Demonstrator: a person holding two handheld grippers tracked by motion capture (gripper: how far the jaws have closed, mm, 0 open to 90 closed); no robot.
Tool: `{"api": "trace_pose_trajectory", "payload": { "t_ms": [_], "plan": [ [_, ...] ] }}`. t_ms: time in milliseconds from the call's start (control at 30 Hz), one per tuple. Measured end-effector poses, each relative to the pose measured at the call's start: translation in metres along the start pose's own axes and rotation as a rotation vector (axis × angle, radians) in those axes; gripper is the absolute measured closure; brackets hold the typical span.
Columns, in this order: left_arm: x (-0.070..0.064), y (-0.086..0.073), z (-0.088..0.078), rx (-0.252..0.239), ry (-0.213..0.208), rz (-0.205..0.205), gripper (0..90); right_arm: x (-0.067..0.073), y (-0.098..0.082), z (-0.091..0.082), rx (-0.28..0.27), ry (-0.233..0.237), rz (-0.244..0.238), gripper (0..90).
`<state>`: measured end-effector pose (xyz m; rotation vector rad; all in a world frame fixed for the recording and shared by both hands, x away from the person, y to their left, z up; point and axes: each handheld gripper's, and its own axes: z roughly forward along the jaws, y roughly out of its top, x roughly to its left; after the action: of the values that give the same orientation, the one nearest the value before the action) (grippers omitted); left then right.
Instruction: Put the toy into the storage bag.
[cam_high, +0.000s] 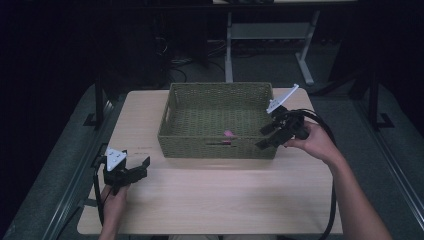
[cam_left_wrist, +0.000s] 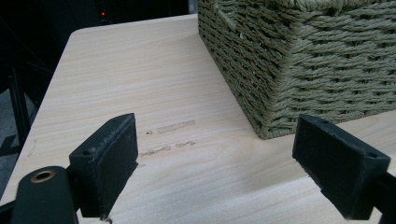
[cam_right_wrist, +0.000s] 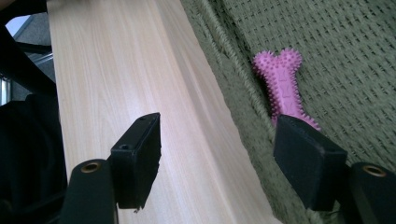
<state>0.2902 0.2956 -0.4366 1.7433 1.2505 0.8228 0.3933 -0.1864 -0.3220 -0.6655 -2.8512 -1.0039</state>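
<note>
**A:** Where's the toy?

**B:** The pink bone (cam_right_wrist: 286, 88) lies on the floor of the basket (cam_high: 215, 145), tight against its near wall. In the high view it's a pink spot at the lower middle of the basket; in the right gripper view it sits upper right, one end hidden behind my jaw.

**A:** And your grippers?

**B:** My right hand-held gripper (cam_high: 272, 136) hangs over the basket's lower right corner, released, jaws wide with nothing between them; in its own view they straddle the basket's rim. My left hand-held gripper (cam_high: 137, 167) is at lower left of the high view, low over the table (cam_left_wrist: 154, 79), also spread and empty, well apart from the basket.

**A:** How do you expect the bone to handle?

**B:** I'd judge it light and rubbery, with some give. The little spikes all over should keep it from slipping. Not fragile.

**A:** Where would you take it?

**B:** Across the narrow shaft between the knobbed ends. The catch is the wall: the bone looks to be touching it, so one jaw has little room on that side.
</note>
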Motion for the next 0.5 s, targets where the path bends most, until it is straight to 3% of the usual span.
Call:
{"api": "trace_pose_trajectory", "payload": {
  "t_ms": [500],
  "plan": [
    [-0.001,0.0,0.0,0.0,-0.001,0.002,13.7,0.007,-0.024,0.005,0.002,0.004,0.017,30.8]
  ]
}}
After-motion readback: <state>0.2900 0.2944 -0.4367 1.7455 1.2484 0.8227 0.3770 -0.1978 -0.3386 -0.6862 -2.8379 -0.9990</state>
